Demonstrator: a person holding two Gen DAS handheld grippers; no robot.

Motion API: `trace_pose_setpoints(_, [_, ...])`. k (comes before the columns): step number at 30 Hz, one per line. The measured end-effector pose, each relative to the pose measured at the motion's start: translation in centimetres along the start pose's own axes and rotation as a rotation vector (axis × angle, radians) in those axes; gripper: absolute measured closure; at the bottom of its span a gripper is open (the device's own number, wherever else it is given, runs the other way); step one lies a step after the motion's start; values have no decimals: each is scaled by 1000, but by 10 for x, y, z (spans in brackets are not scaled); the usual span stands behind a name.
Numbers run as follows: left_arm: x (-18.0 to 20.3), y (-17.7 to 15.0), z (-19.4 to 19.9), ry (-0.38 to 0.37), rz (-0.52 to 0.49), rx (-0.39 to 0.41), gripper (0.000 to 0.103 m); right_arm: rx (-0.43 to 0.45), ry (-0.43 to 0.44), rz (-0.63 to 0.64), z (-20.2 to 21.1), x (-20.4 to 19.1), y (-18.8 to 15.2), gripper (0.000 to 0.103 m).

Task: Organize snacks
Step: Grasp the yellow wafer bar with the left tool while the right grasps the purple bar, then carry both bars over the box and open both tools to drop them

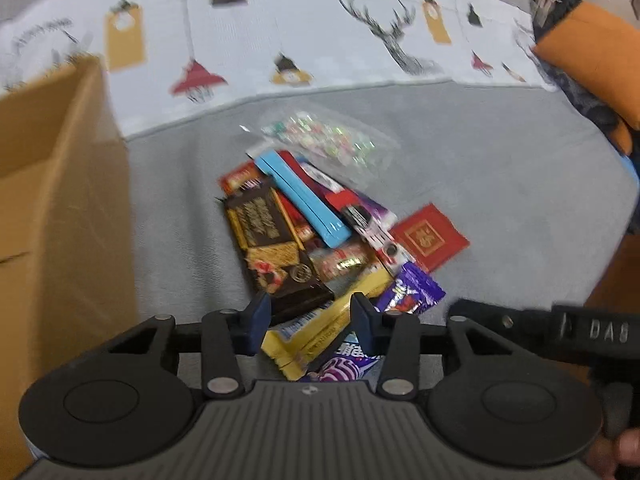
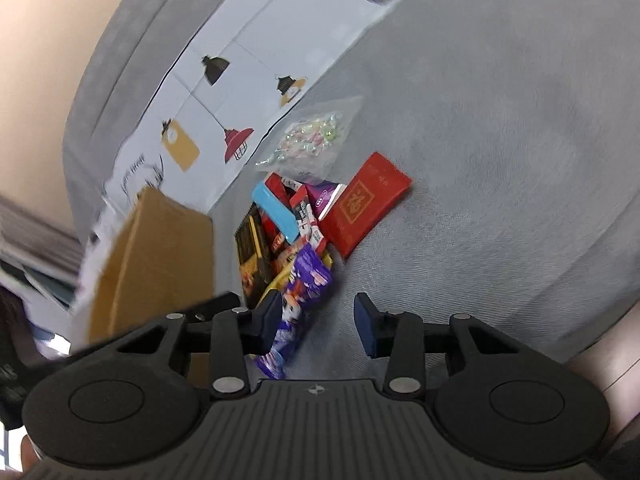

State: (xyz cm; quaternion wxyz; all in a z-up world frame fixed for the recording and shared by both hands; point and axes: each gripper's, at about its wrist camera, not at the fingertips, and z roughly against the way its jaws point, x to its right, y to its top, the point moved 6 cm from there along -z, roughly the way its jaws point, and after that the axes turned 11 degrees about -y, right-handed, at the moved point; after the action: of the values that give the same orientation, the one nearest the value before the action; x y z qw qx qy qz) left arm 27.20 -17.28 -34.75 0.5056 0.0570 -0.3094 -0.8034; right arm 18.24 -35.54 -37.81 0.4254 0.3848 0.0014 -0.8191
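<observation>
**Operator:** I have a pile of snacks lying on a grey sofa seat, heaped loosely, not sorted. A cardboard box stands just to the left of the pile, apart from it. I see only its outer wall and a flap, so I cannot tell what is in it.

**Second:** What is in the heap?

**Operator:** A clear bag of small sweets at the far end, its contents pale green and pink through the film. Nearer, a light blue bar lies slanted across the top, a dark brown chocolate packet along the left side, and a red flat packet at the right edge. A yellow wrapper and a purple wrapper lie closest to me.

**Second:** And your claws?

**Operator:** My left gripper is partly open, its fingers standing apart over the near end of the pile with the yellow wrapper seen between them; I see no pad pressing on it. My right gripper is also partly open, with bare grey seat between its fingers and the purple wrapper just by the left one. Neither holds anything.

**Second:** Background?

**Operator:** A white printed cloth covers the sofa back, and an orange cushion sits far right.
</observation>
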Motion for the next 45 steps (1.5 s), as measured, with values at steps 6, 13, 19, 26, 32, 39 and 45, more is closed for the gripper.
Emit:
trace_pose_setpoints(6, [2,-10,-27,-95,-57,-69,54,-57,1,-39,-35,-3,3,59])
trace_pose_setpoints(13, [-5,-9,-40,-38,-11,-119,76,-46,-27,-23,-51,-4,6,92])
trace_pose_setpoints(19, [0,-12,-36,-28,8,-142,76,28,-16,-18,-27,0,16,94])
trace_pose_setpoints(26, [12,-14,-21,-7,6,-131,76,117,3,56,1,-8,27,96])
trace_pose_setpoints(32, [22,-6,6,11,2,-115,76,215,5,140,27,-21,37,96])
trace_pose_setpoints(39, [39,-1,34,22,-66,-118,76,274,-89,158,40,-21,40,96])
trace_pose_setpoints(45, [38,-1,48,35,-24,-103,76,342,-134,199,57,-31,29,96])
